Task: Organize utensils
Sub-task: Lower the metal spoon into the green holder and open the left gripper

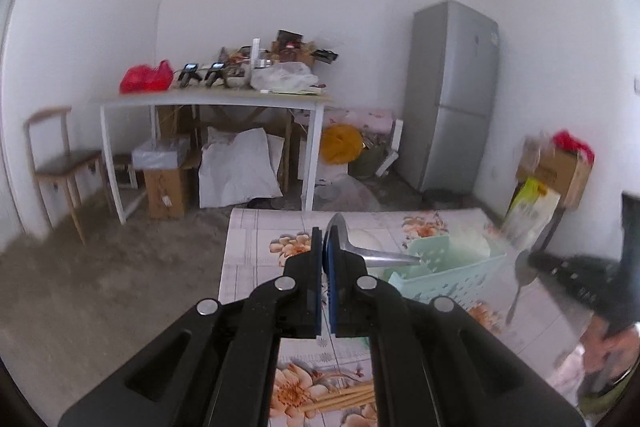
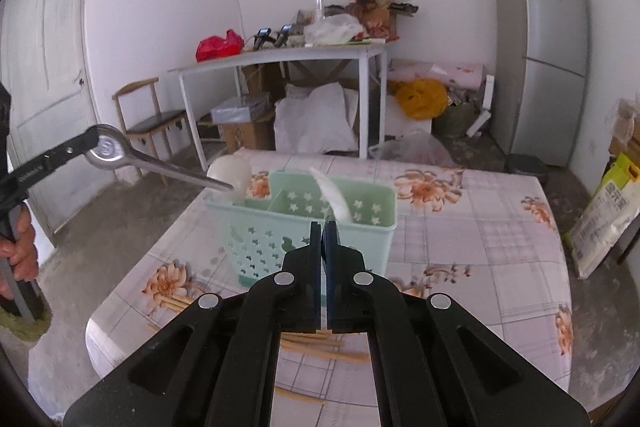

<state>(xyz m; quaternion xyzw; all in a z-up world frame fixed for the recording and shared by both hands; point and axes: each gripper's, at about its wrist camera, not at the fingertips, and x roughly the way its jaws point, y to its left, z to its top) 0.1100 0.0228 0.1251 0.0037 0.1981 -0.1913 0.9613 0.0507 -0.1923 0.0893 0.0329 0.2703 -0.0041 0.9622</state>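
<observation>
My left gripper (image 1: 323, 233) is shut on the broad end of a metal spoon (image 1: 372, 255). Its handle reaches right towards the mint green basket (image 1: 452, 281). In the right wrist view this spoon (image 2: 160, 163) sticks out from the left gripper (image 2: 95, 139) over the basket's (image 2: 276, 239) left corner. My right gripper (image 2: 323, 225) is shut. The left wrist view shows a second metal spoon (image 1: 522, 269) hanging from the right gripper's tips (image 1: 536, 261). A pale blurred shape (image 2: 332, 195) stands just past those tips, over the basket. Wooden chopsticks (image 2: 320, 345) lie on the table.
The table (image 2: 480, 227) has a floral cloth. A white rounded object (image 2: 230, 169) sits at the basket's far left corner. A person's hand (image 2: 22, 247) grips the left tool. Behind stand a cluttered white table (image 2: 280, 57), a chair (image 2: 152, 123) and a fridge (image 2: 540, 47).
</observation>
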